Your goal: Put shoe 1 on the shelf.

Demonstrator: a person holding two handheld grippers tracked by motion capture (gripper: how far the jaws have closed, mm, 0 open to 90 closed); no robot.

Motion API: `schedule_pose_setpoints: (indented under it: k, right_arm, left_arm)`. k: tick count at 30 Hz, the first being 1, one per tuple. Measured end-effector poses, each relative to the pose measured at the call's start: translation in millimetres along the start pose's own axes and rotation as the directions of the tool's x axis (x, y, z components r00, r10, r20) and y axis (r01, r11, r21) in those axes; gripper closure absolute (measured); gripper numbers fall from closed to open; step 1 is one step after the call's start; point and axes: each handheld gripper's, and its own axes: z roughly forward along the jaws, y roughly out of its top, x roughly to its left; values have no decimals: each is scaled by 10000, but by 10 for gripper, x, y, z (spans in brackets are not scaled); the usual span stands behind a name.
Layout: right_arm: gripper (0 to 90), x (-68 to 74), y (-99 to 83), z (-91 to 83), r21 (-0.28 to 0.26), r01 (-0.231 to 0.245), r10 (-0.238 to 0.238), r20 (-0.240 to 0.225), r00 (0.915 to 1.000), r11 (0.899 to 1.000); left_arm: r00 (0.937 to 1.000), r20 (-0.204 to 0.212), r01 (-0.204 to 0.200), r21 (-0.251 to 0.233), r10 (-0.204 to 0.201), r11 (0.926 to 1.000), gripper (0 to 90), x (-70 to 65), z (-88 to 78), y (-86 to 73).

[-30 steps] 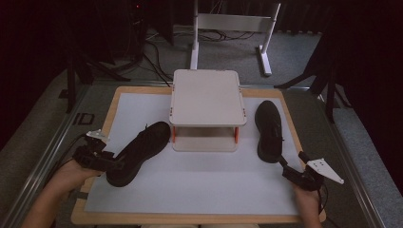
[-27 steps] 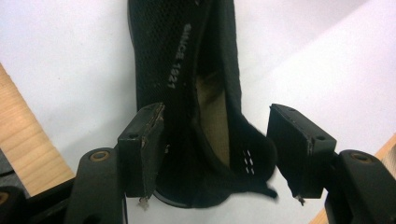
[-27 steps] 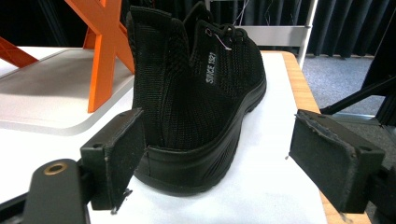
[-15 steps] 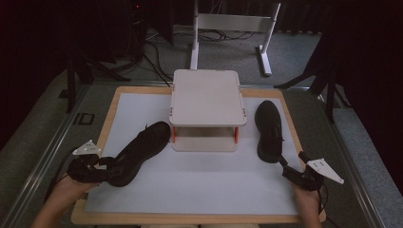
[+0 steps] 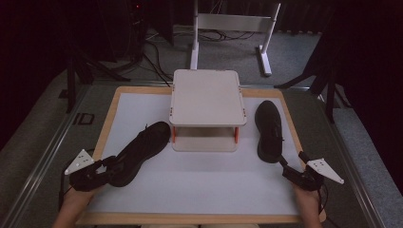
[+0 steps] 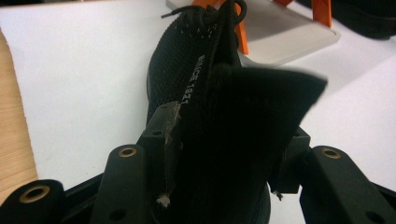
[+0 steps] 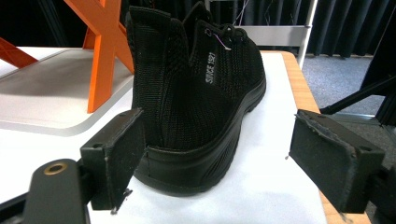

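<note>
Black knit sneakers are lying on the white worktop (image 5: 199, 190), one on each side of the small white stand (image 5: 207, 97) with orange legs that is sitting toward the far middle. Left of the stand, the left sneaker (image 5: 140, 152) is lying at a slant, its toe pointing at the stand's near left leg and its heel reaching away toward the worktop's near left corner. The left gripper (image 5: 108, 166) is sitting at that heel, and its jaws have just been closing; in the left gripper view both pads are pressing on the heel of the shoe (image 6: 219, 140), gripping it from either side. Right of the stand, the right sneaker (image 5: 269, 130) is lying straight, toe pointing away from the person and sole flat on the worktop. The right gripper (image 5: 289, 167) is hovering just behind its heel, on the side away from the stand's far edge. In the right gripper view its jaws are standing wide open, with the heel (image 7: 187, 107) ahead of them and both pads clear of it.
</note>
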Motion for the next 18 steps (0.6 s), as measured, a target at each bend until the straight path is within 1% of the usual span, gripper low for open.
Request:
schedule_pose_setpoints:
  k: [5,6,9,11,13,14,18]
  right_arm:
    - [177,0,-1,0,-17,8,-8,16,10000,10000]
    - [177,0,-1,0,-9,12,-12,4,10000,10000]
    - [177,0,-1,-2,-35,14,-14,10,10000,10000]
    - [177,-3,-1,-4,-94,19,-19,33,10000,10000]
    - [177,-3,0,-8,-129,3,-2,70,10000,9999]
    - [176,-2,0,-10,-159,-25,27,71,10000,9999]
    - [177,-2,-1,-12,-176,-19,20,80,10000,9998]
  left_arm:
    - [9998,-31,195,-636,-197,9978,522,1,28,-85]
    - [9998,-118,122,-724,-131,9973,522,-1,35,-98]
    - [9997,-240,79,-1072,-106,9942,520,-14,57,-136]
    - [9992,-253,264,-1279,-299,9914,516,-9,78,-165]
    - [9984,-261,460,-1422,-502,9888,513,-5,95,-182]
    - [9985,-352,367,-1474,-423,9884,513,-12,102,-191]
    - [9977,-489,381,-1725,-472,9843,514,-25,133,-229]
